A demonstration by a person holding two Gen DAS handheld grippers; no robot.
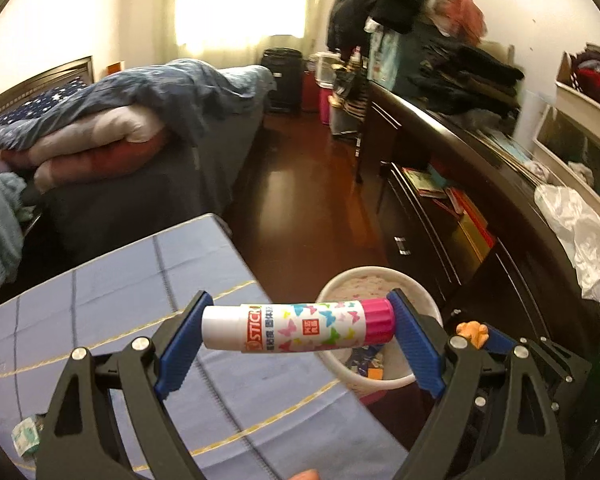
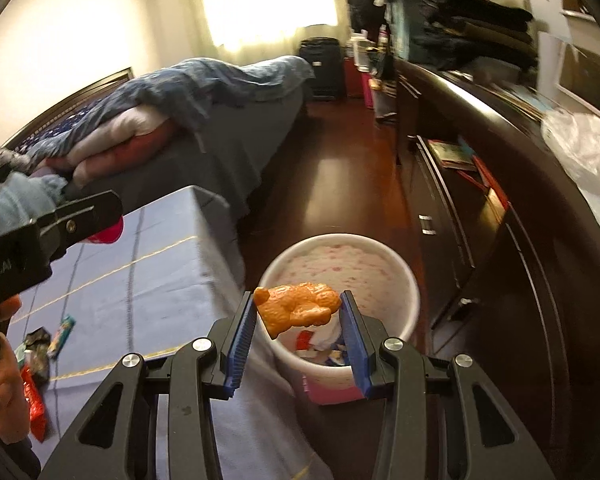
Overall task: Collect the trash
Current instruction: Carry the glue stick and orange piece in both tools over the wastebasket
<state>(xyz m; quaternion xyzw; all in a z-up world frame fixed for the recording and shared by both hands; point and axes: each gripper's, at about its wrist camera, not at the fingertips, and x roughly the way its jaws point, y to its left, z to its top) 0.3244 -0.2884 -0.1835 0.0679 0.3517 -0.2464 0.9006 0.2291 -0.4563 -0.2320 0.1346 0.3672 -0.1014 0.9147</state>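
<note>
- Two grippers carry loads over the white round plastic waste bin (image 2: 396,276) on the dark wooden floor beside the blue checked table cloth (image 1: 112,280).
- Your left gripper (image 1: 300,330) is clamped end to end on a white glue stick with butterfly print and pink cap (image 1: 300,326); held only by its ends, it could pivot out and roll off the cloth.
- Your right gripper (image 2: 298,314) pinches an orange moulded plastic figure (image 2: 300,306) above the bin mouth; let go off-centre and it may strike the rim.
- Several wrappers (image 2: 40,344) lie on the cloth, uncollected.
- The bin already holds scraps.
</note>
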